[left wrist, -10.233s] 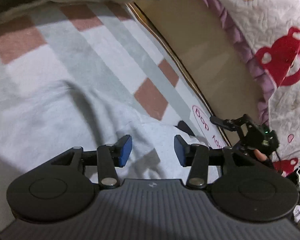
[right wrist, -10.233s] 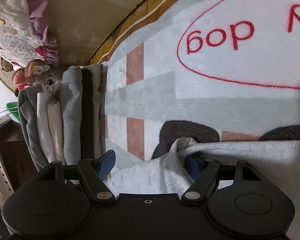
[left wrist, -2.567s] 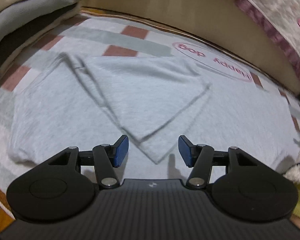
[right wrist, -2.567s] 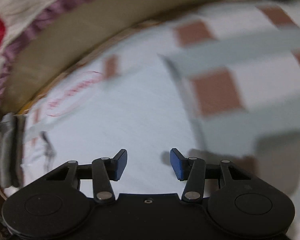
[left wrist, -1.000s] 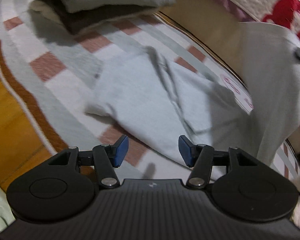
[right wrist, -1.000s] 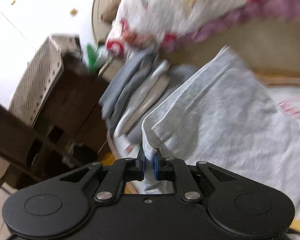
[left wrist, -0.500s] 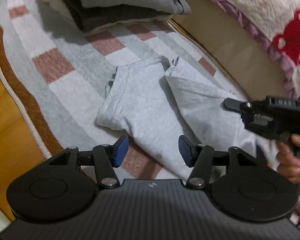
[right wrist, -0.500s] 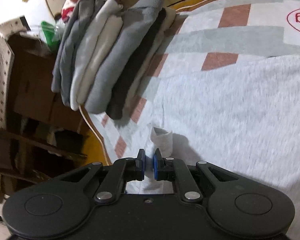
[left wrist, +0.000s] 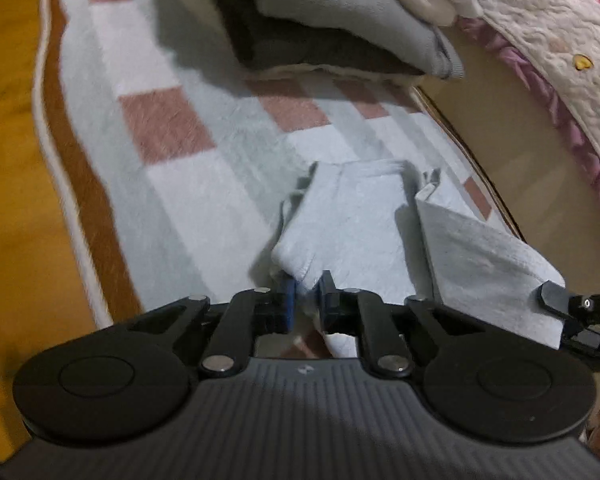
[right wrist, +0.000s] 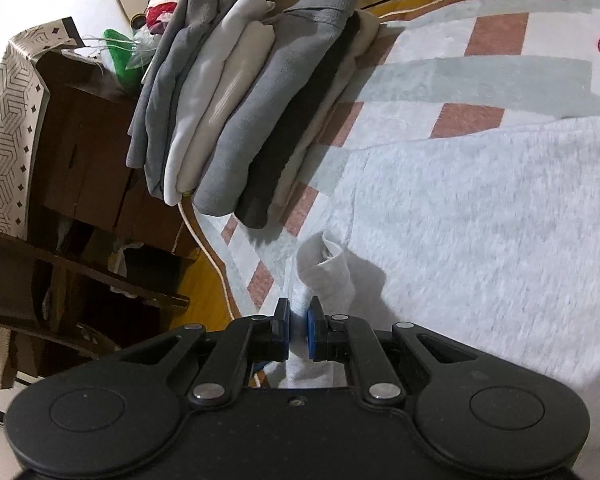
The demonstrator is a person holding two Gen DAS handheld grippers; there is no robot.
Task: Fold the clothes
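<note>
on the left of the rug [left wrist: 172, 216] nothing is folded; the stack [right wrist: 260, 92] of finished clothes sits at its far edge by the bed [left wrist: 556, 32], so much of the task looks done. the shirt [left wrist: 352, 224] in hand lies on the rug in front of that stack, partly folded: one side is laid over its middle and a sleeve shows at the far end. what is left, as i judge it, is to bring the near edge over, square it up and put it on the stack.

the left gripper [left wrist: 305, 304] is clenched on the shirt's near left corner; its jaws have just been closing, with cloth between them. further right the right gripper [right wrist: 299, 332] is pinched tight on a bunched bit of the shirt's edge [right wrist: 324, 264], low over the rug.

against the frame a second ago, the left gripper was spread wide above the rug with nothing in it, and the right one held the shirt hanging high in the air; now the shirt lies flat and both grip it.
</note>
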